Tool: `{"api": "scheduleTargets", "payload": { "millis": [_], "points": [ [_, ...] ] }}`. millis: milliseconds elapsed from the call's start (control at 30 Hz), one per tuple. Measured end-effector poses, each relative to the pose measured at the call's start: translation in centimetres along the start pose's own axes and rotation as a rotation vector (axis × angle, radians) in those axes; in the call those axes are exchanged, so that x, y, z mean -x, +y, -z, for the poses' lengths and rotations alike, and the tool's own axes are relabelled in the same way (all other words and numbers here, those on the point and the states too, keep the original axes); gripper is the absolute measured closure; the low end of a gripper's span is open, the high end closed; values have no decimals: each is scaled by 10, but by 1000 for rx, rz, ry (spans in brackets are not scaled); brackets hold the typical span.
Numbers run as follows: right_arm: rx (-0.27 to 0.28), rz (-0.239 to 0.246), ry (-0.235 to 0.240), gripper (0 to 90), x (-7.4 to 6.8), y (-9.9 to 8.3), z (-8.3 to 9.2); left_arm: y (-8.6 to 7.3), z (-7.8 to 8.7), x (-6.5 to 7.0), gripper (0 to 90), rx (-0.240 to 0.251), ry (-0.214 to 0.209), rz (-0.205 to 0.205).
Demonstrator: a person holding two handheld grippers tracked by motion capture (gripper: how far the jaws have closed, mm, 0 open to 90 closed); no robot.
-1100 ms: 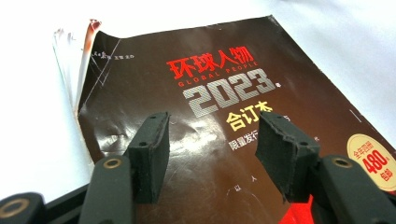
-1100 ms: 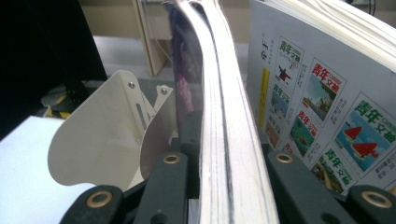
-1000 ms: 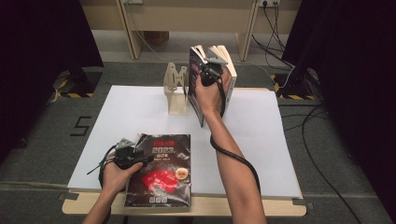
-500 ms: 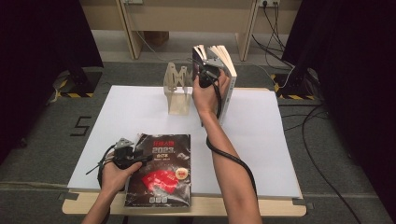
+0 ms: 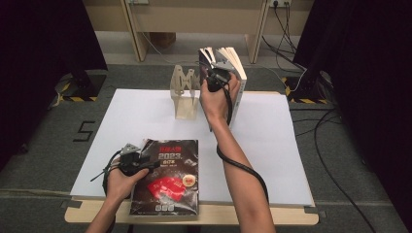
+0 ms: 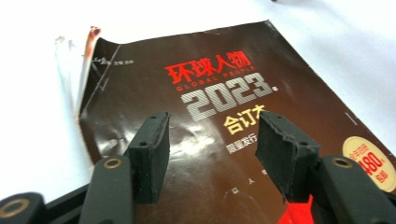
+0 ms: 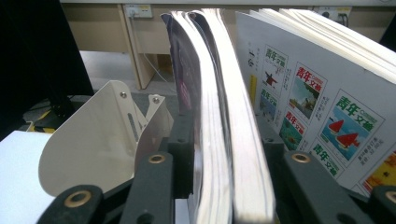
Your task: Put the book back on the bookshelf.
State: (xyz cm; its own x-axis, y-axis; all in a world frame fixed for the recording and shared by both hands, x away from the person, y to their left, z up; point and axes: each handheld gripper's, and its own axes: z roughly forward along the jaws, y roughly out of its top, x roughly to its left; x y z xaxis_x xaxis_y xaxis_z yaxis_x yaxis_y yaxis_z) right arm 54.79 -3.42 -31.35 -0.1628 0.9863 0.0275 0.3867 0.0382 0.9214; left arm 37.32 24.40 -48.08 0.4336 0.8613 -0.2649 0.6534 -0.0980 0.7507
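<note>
Currently the right claw (image 7: 224,186) straddles the upright book (image 7: 219,116) by the bookend (image 5: 184,94), jaws just opening. Left claw (image 6: 212,149) wide over the flat magazine (image 6: 201,116) on the tabletop (image 5: 145,111).

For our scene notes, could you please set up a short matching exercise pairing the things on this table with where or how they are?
1. dark magazine
2. upright book
3. cream bookend
4. left gripper

a. standing between the right gripper's jaws
b. open above a cover
c. lying flat at the table's near edge
d. standing left of the upright books

Pairs: 1-c, 2-a, 3-d, 4-b
</note>
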Motion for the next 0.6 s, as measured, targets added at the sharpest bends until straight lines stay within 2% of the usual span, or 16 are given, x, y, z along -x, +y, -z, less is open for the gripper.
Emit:
{"api": "scheduleTargets", "payload": {
  "millis": [100,267,333,600],
  "points": [
    [4,9,8,664,1,-1,4,0,0,-1,438,0,2,0],
    [3,0,21,649,5,-2,11,0,0,0,438,-2,3,-3],
    [0,-18,41,632,8,-3,14,0,0,0,438,0,3,-1],
    [0,-23,62,617,12,-8,24,-1,-1,1,438,-9,1,-11]
  ]
}}
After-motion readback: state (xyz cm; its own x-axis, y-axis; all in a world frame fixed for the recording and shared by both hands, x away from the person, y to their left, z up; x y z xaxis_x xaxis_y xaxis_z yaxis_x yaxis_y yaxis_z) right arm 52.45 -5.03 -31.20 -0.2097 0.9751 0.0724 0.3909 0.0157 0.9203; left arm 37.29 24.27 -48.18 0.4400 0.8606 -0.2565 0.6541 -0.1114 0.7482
